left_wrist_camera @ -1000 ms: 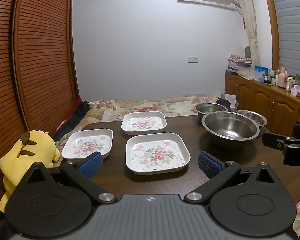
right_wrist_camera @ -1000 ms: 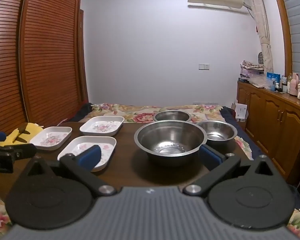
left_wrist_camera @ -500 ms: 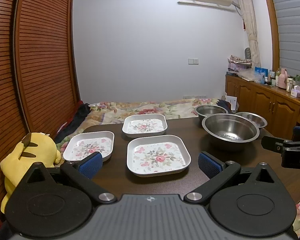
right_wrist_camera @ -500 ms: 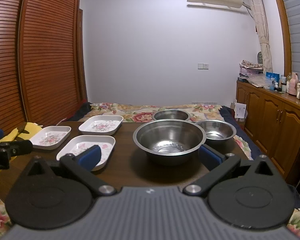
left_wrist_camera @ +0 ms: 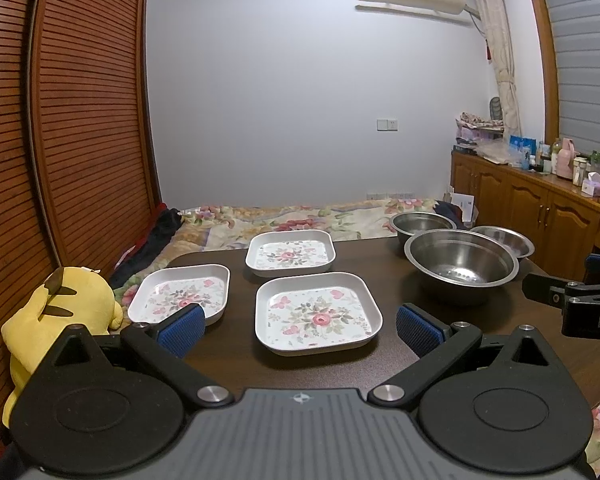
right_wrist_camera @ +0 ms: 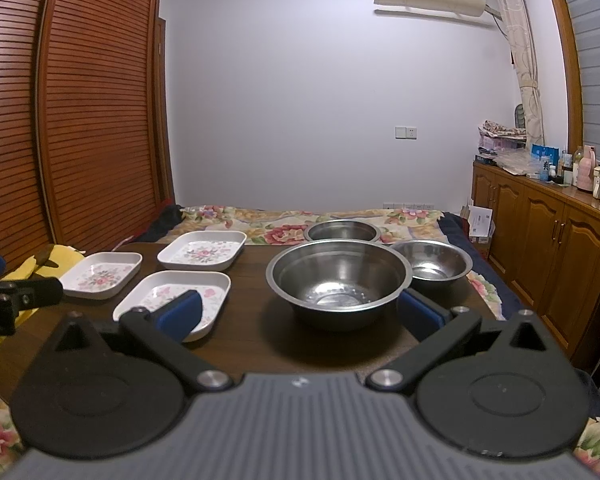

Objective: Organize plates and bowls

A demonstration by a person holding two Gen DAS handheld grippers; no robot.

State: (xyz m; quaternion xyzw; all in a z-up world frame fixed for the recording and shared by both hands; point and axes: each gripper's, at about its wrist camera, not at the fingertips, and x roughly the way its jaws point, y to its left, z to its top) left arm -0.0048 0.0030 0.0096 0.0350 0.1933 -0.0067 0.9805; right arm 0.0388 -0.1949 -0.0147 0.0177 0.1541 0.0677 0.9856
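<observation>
The left gripper (left_wrist_camera: 298,322) is held wide open and empty above the near edge of the table (left_wrist_camera: 380,264), its blue pads (left_wrist_camera: 180,324) spread to either side of the nearest plate (left_wrist_camera: 318,312) without touching it. Compared with a second ago, the view from it has been raised a little, so the plates sit lower in the picture, while nothing on the table has been moved; the task is therefore judged not yet begun. To the left, a second plate (left_wrist_camera: 180,294) is set near the table's edge, and a third plate (left_wrist_camera: 290,254) lies behind, all three apart and unstacked. Further right, a large bowl (right_wrist_camera: 336,280) is framed by the right gripper (right_wrist_camera: 300,314), which is likewise spread wide with nothing held. A smaller bowl (right_wrist_camera: 430,264) is placed just beside it, and a third bowl (right_wrist_camera: 342,232) behind. The dark wooden table is backed by a floral bedspread (left_wrist_camera: 300,216). A yellow plush toy (left_wrist_camera: 56,312) is seen at the far left, slatted wardrobe doors (left_wrist_camera: 80,120) above it, and a wooden cabinet (right_wrist_camera: 548,240) at the right.
</observation>
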